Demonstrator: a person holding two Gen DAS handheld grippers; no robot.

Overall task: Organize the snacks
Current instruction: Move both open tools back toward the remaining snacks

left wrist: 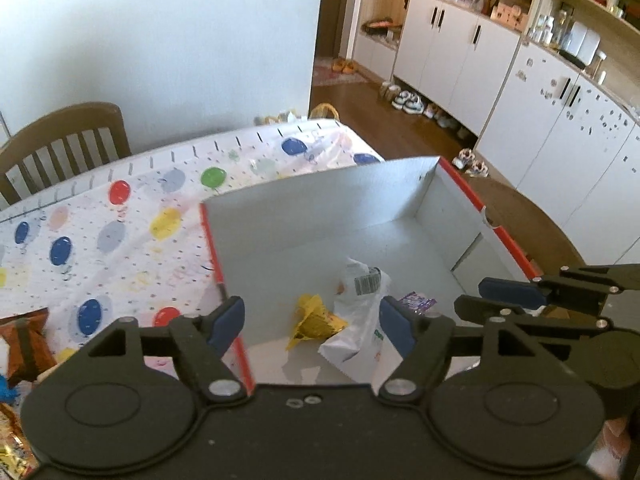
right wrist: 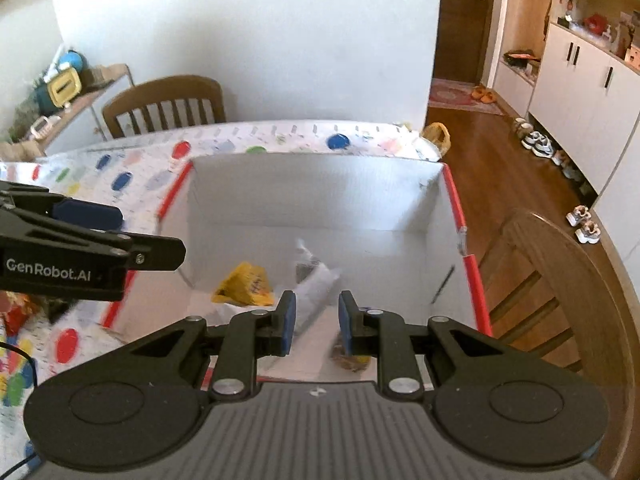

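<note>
while both grippers hang over the open box, the left gripper point(left wrist: 312, 322) has its jaws wide apart and empty, and the right gripper point(right wrist: 316, 322) has its jaws partly apart with nothing between them. directly ahead of the left jaws, on the floor of the white cardboard box point(left wrist: 320, 208) with red edges, lie a crinkled yellow foil packet point(left wrist: 314, 322) and a glossy white plastic snack bag point(left wrist: 358, 320), its long axis running away from the jaws; a small purple wrapper point(left wrist: 418, 302) sits beside it. more snack packets point(left wrist: 24, 344) wait on the balloon-print desk point(left wrist: 120, 232), well to the left, so the left hand looks nearer for the next pick.
</note>
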